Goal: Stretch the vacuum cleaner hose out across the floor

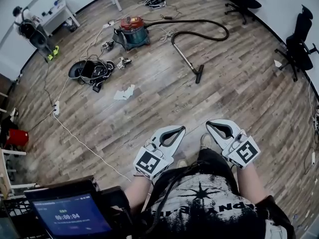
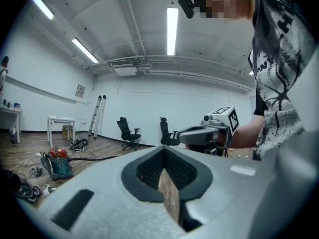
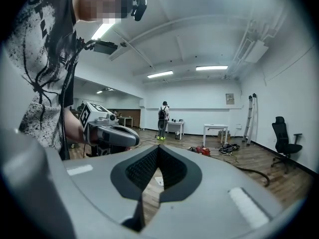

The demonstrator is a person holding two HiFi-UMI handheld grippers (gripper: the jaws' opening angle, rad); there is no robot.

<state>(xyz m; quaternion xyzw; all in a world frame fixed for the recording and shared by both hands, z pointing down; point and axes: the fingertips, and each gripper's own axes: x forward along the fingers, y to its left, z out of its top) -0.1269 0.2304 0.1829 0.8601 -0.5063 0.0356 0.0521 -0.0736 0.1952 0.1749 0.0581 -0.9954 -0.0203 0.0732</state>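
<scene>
The vacuum cleaner (image 1: pixel 132 31), with a red top and a teal body, stands far ahead on the wood floor. Its black hose (image 1: pixel 209 26) curls in a loop to the right. From there the metal wand runs down to the floor nozzle (image 1: pixel 199 74). My left gripper (image 1: pixel 182 129) and right gripper (image 1: pixel 209 124) are held side by side close to my body, both shut with nothing in them, well short of the hose. The left gripper view shows the vacuum cleaner (image 2: pixel 57 163) low at left. The right gripper view shows the vacuum cleaner (image 3: pixel 202 150) in the distance and part of the hose (image 3: pixel 254 173).
A heap of black cables and gear (image 1: pixel 92 69), a white rag (image 1: pixel 124 92) and a power strip on a white cord (image 1: pixel 56 107) lie at left. Office chairs (image 1: pixel 299 44) stand at right. A person (image 1: pixel 27 26) stands by a white table (image 1: pixel 57 15). A tablet (image 1: pixel 70 213) is near me.
</scene>
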